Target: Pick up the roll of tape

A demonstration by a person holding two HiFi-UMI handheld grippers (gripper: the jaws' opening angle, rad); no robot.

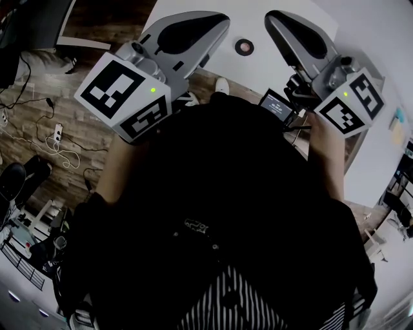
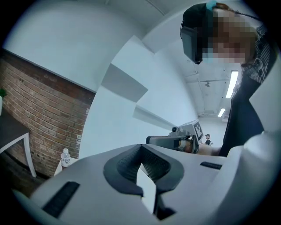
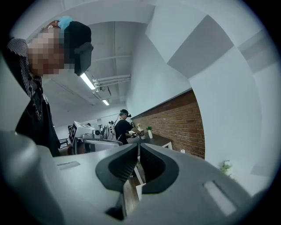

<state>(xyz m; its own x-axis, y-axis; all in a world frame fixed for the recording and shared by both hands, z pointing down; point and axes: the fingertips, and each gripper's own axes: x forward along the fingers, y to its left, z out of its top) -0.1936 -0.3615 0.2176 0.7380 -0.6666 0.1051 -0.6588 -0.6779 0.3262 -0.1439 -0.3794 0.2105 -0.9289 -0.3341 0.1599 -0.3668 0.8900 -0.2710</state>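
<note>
**Tape not yet reached: both grippers clenched and empty**

The pickup has not begun, judging by how things lie. The roll of tape (image 1: 244, 46) lies flat on the white table (image 1: 255, 71), untouched. It is ahead of both sets of jaws and well apart from them. In the head view it sits in the open space between the tips of the left gripper (image 1: 221, 24) and the right gripper (image 1: 273, 19), a little beyond them.

The left gripper view shows the left gripper (image 2: 141, 149) with its tips pressed together and nothing caught in the hollow behind them. The right gripper (image 3: 138, 147) is clenched too, its ribbed pads meeting at the tip, with only floor and distant room showing past them. Neither gripper view has the tape or the table top in front of the jaws; both look out across the room at walls and brick.

All of the task is left to do. One gripper has to be tipped down toward the table and its jaws released wide enough to straddle the roll. It then has to be brought onto the roll, closed and raised. Which of the two will do this cannot be told from here.
</note>
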